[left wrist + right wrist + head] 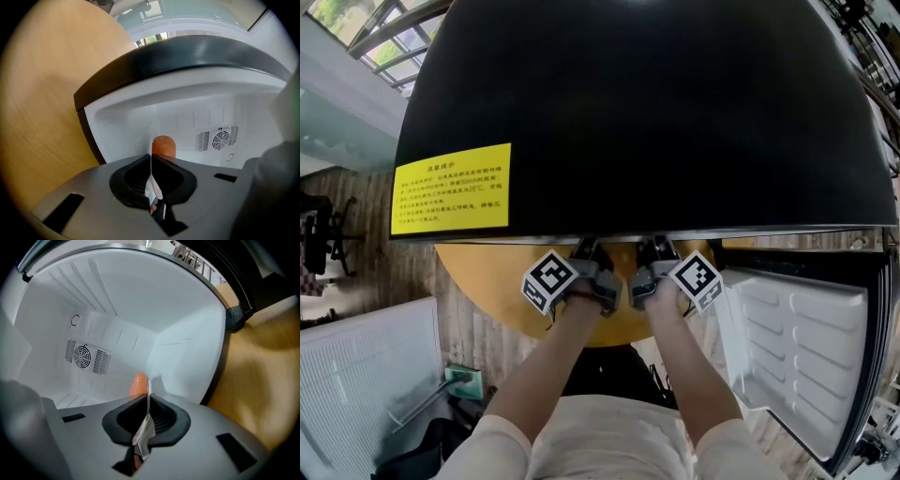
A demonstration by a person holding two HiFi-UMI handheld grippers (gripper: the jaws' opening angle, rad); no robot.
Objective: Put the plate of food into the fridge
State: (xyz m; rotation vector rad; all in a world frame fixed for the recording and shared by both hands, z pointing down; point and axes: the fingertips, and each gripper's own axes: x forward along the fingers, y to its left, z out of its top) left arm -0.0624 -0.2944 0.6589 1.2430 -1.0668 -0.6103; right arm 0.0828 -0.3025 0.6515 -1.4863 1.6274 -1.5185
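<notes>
In the left gripper view my left gripper (151,161) is shut on the thin white rim of the plate (152,187), seen edge-on. An orange piece of food (164,146) shows just past the jaws. From the other side, my right gripper (148,404) is shut on the same plate's rim (144,430), with the orange food (138,384) beyond it. Both point into the fridge's white inside (154,310). In the head view the left gripper (584,253) and right gripper (654,253) reach under the black fridge top (647,112), which hides the plate.
The fridge door (797,347) stands open at the right, showing white shelves. A fan vent (218,138) sits on the fridge's back wall. A round wooden table (487,291) lies beside the fridge. A yellow label (452,189) is on the fridge top. A white panel (366,375) stands at lower left.
</notes>
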